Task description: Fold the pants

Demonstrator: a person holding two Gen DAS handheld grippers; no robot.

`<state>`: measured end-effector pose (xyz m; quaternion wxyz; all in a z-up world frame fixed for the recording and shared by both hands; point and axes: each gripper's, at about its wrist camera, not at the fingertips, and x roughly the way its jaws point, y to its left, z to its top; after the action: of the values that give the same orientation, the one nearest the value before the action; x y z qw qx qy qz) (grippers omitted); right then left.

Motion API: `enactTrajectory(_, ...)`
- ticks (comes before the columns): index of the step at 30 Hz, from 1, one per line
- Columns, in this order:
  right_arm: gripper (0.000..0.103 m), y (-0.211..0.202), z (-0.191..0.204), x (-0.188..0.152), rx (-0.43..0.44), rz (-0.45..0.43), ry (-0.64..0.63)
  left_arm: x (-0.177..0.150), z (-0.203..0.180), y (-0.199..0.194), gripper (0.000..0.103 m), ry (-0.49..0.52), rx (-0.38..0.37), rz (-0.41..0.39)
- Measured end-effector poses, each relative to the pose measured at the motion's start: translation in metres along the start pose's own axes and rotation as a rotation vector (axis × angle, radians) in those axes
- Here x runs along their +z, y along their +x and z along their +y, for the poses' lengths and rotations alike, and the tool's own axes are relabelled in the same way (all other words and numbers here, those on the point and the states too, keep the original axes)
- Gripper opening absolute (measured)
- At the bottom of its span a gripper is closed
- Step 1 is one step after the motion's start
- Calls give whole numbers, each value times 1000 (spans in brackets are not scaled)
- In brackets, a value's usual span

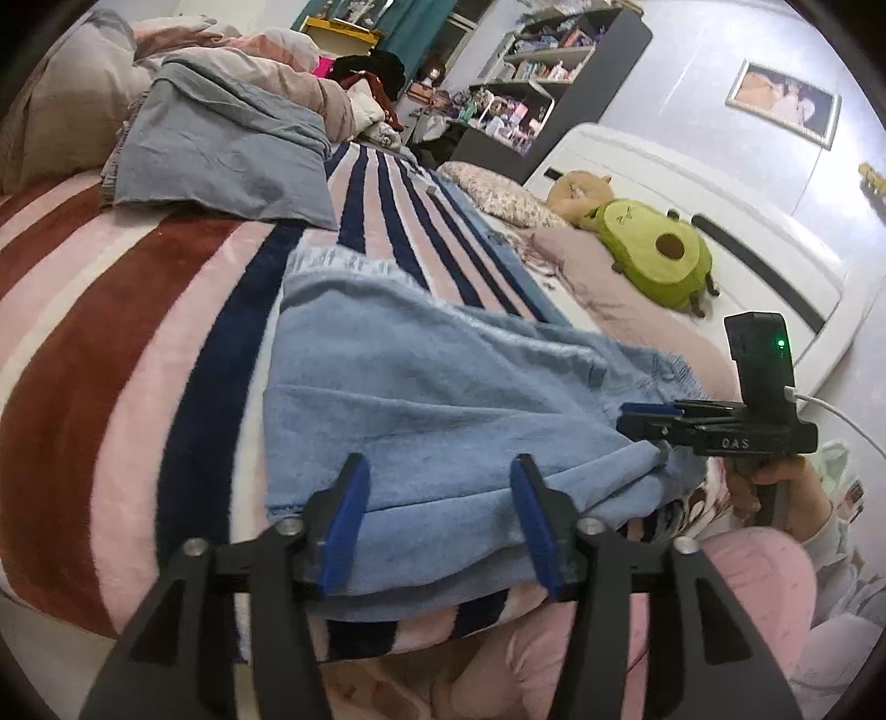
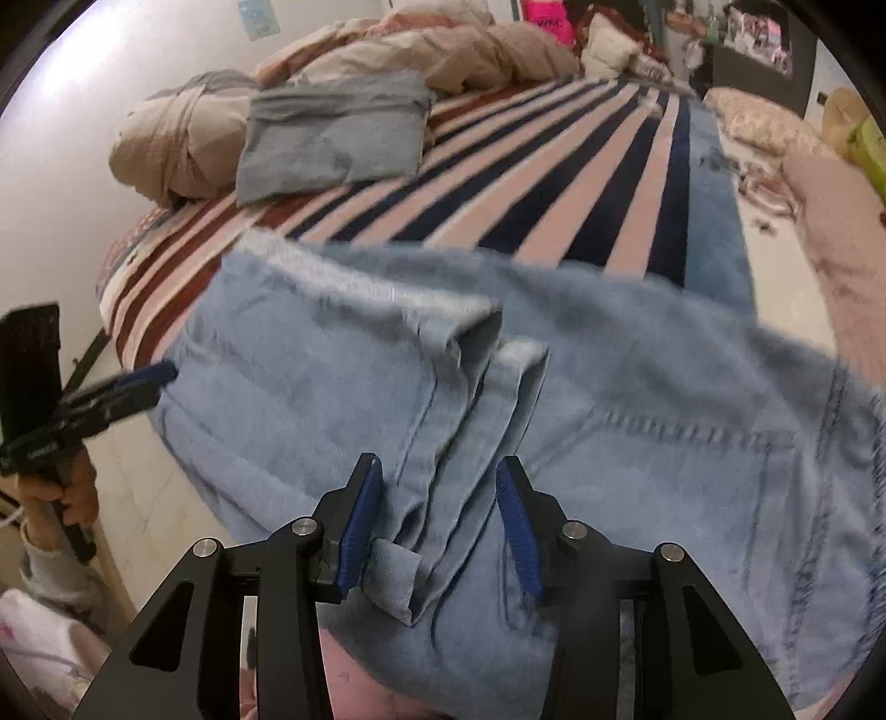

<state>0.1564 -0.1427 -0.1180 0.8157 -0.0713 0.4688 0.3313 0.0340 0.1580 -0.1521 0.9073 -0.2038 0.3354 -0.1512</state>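
Light blue denim pants (image 1: 421,399) lie on the striped blanket at the bed's near edge; they also fill the right wrist view (image 2: 554,387), bunched in folds. My left gripper (image 1: 437,526) is open, its blue pads spread over the pants' near edge. My right gripper (image 2: 437,526) is open with a fold of denim and a belt loop between the pads, not clamped. In the left wrist view the right gripper (image 1: 653,426) reaches the pants' right side. In the right wrist view the left gripper (image 2: 160,376) touches their left edge.
The striped blanket (image 1: 138,332) covers the bed. A folded grey-blue garment (image 1: 221,149) lies farther back beside a heaped duvet (image 2: 443,44). An avocado plush (image 1: 653,255) and pillows lie by the white headboard. Shelves stand behind.
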Motion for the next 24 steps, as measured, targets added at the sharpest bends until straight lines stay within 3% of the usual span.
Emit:
enactTrajectory(2, 53, -5, 1, 10, -38, -35, -10, 3, 0, -5, 63, 0, 28, -26)
enactTrajectory(8, 68, 15, -6, 33, -44, -27, 33, 7, 6, -8, 66, 3, 122, -42)
enactTrajectory(12, 67, 40, -12, 33, -2, 30, 83, 5, 13, -7, 66, -22, 128, -40)
enactTrajectory(13, 59, 45, -12, 32, 8, 37, 84, 4, 15, -6, 66, -28, 129, -39)
enactTrajectory(14, 38, 48, -11, 30, 1, 34, 71, 4, 17, -6, 66, -30, 131, -37)
enactTrajectory(17, 12, 42, -10, 32, -13, -27, 68, 5, 19, -3, 66, -35, 144, -29)
enactTrajectory(20, 9, 24, -17, 37, -11, -115, 105, 7, 14, -2, 66, -28, 134, -33)
enactTrajectory(24, 9, 12, -18, 47, -109, -174, 68, 9, 3, 1, 66, -10, 108, -33)
